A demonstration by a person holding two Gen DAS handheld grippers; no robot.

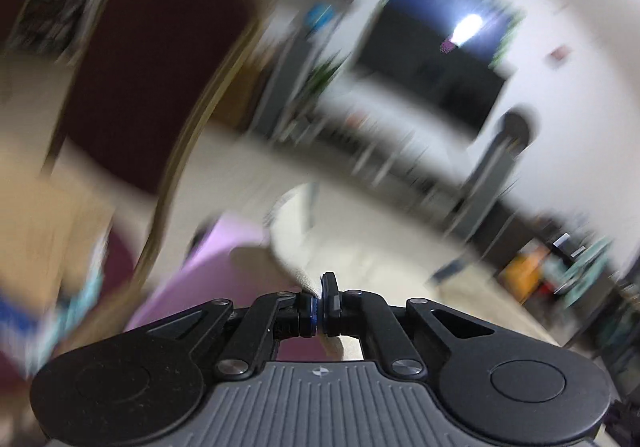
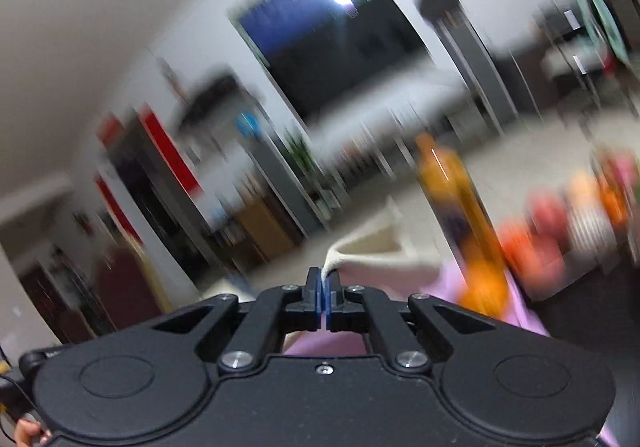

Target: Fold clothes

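Note:
A cream-white garment (image 1: 296, 231) stretches away from my left gripper (image 1: 319, 301), whose jaws are shut on its edge. The same cream cloth (image 2: 376, 247) shows in the right wrist view, where my right gripper (image 2: 323, 287) is shut on a corner of it. Under the garment lies a lilac surface (image 1: 208, 275), also visible as a lilac cover (image 2: 452, 283) on the right. Both views are heavily blurred by motion, so the garment's shape and folds cannot be made out.
A dark red chair back (image 1: 152, 79) with a gold frame stands at the left. A dark TV screen (image 1: 436, 59) hangs on the white wall. An orange bottle (image 2: 464, 215) and blurred orange and red things (image 2: 548, 231) stand right of the cloth.

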